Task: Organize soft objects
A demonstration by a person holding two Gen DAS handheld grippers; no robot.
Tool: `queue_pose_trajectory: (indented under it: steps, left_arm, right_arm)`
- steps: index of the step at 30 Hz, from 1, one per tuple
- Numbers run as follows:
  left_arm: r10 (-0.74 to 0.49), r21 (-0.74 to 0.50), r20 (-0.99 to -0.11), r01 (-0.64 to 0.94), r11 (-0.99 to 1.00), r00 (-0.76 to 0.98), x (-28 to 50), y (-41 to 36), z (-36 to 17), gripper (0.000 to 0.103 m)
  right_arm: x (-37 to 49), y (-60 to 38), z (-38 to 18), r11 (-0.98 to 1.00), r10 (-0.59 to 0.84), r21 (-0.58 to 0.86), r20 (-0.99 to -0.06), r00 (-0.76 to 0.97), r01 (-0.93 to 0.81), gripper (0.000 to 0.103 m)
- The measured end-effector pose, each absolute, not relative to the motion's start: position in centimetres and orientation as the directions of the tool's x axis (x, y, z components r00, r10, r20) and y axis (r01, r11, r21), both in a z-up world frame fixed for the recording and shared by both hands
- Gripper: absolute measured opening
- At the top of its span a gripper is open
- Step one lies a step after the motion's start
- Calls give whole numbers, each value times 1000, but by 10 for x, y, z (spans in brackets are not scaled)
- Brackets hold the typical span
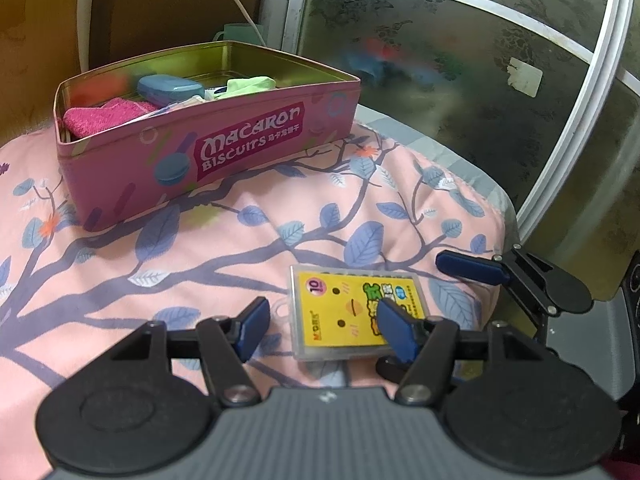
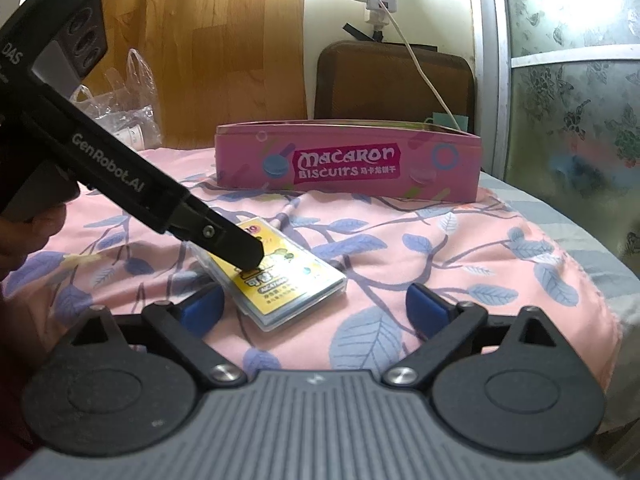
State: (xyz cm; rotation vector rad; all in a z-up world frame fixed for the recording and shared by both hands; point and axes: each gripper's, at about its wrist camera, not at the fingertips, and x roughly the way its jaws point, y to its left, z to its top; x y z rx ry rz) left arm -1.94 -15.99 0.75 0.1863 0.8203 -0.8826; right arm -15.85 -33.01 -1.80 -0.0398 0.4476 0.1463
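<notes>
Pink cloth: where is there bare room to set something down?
Bare cloth lies between the biscuit tin and the yellow card case, and right of the case toward the cloth's edge. It is crowded around the case, where left gripper and right gripper converge.

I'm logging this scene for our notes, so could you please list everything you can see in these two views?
biscuit tin: one, pink, open, at the back of the cloth
towel: one, magenta, inside the tin at its left end
case: one, blue, inside the tin
green cloth: one, light green, inside the tin
card pack: one, yellow in clear plastic, flat on the cloth near both tools
cloth: one, pink with blue leaves, under everything
plastic bag: one, clear, back left
cable: one, white, hanging behind the tin
chair back: one, brown, behind the tin
left tool: open, over the card pack
right tool: open, beside the card pack
</notes>
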Motion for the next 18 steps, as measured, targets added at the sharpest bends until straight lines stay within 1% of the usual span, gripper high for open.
queue_pose_trajectory:
  steps: [4,7,18]
  left_arm:
    - [-606,-178,-708,739,650,362,-19,-160,8,61]
    - [-597,-175,-714,733,657,365,-19,-161,9,61]
    - [-575,-174,-730,712,680,371,-19,-162,10,61]
  right_arm:
    - [-156,-332,-18,990,126,-5,-447,885,-144,103]
    - [-155,-332,-18,990,123,-4,-456,881,-140,103]
    - [-160,-333,-21,990,123,-10,-429,895,-140,103]
